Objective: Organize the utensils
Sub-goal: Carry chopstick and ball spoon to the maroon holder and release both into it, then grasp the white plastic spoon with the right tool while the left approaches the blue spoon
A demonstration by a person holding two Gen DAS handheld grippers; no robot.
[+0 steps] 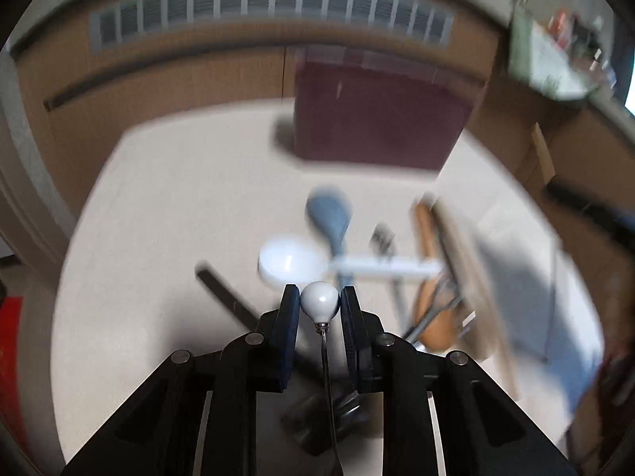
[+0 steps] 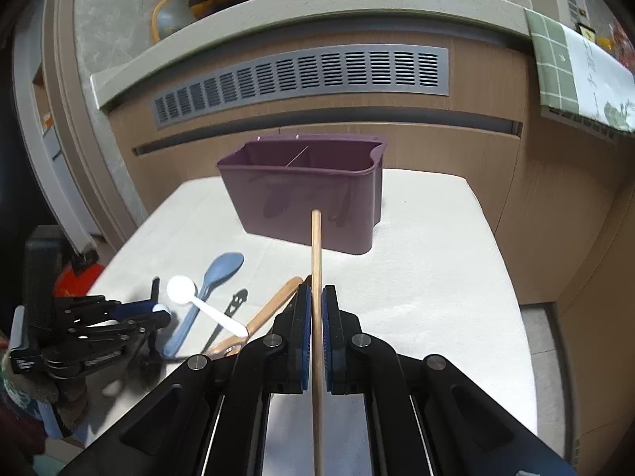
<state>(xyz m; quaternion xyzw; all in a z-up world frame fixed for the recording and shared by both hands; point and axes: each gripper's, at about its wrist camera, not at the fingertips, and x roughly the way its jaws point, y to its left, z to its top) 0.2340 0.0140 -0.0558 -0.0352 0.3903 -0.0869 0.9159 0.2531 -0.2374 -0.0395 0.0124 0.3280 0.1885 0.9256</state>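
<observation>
My left gripper (image 1: pixel 320 291) is shut on the white knob (image 1: pixel 320 303) of a thin metal utensil whose rod runs back between the fingers. In the blurred left wrist view a white scoop (image 1: pixel 285 260), a blue spoon (image 1: pixel 329 214) and a wooden spoon (image 1: pixel 432 317) lie ahead on the table. My right gripper (image 2: pixel 316 291) is shut on a wooden stick (image 2: pixel 316 246) that points up toward the purple two-compartment caddy (image 2: pixel 301 190). To its left lie the blue spoon (image 2: pixel 222 269), the white scoop (image 2: pixel 182 289), a black utensil (image 2: pixel 234 303) and the wooden spoon (image 2: pixel 274 301). The left gripper (image 2: pixel 158 311) sits low beside them.
A white cloth-covered table (image 2: pixel 436 277) carries everything; its edges drop off at left and right. Behind stands a wooden cabinet with a grey vent grille (image 2: pixel 301 75). A green checked towel (image 2: pixel 575 67) hangs from the counter at right. A black strip (image 1: pixel 226 297) lies left of the scoop.
</observation>
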